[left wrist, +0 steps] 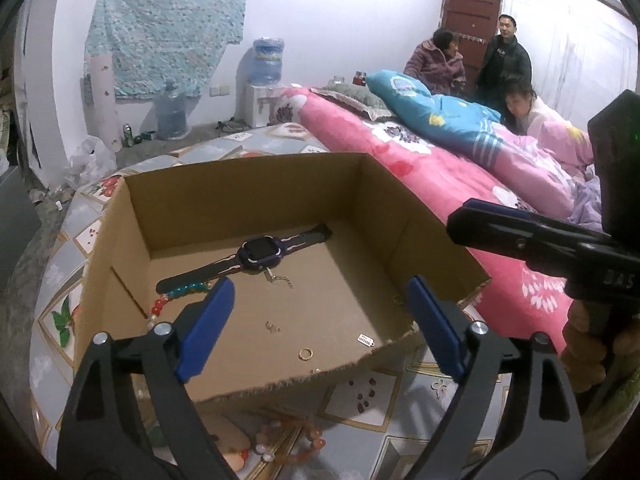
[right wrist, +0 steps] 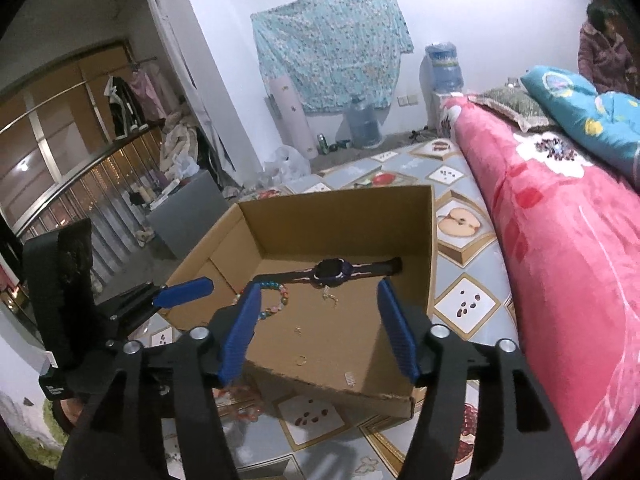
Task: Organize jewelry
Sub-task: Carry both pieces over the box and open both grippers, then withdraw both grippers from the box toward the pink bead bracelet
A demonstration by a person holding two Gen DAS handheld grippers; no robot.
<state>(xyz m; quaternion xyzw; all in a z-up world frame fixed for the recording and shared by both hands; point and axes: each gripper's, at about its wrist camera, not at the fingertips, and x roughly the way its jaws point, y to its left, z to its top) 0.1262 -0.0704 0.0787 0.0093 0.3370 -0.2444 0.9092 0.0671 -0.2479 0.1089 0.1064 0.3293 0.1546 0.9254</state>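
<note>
An open cardboard box stands on the patterned bed sheet. Inside lie a dark smartwatch, a coloured bead bracelet, a small gold chain, a gold ring, a small earring and a white tag. My left gripper is open and empty above the box's near edge. My right gripper is open and empty over the box; it shows at the right of the left wrist view. An orange bead bracelet lies on the sheet before the box.
A rolled pink floral quilt and a blue pillow lie right of the box. Three people are at the far side of the bed. Water bottles stand by the wall. A grey cabinet is at the left.
</note>
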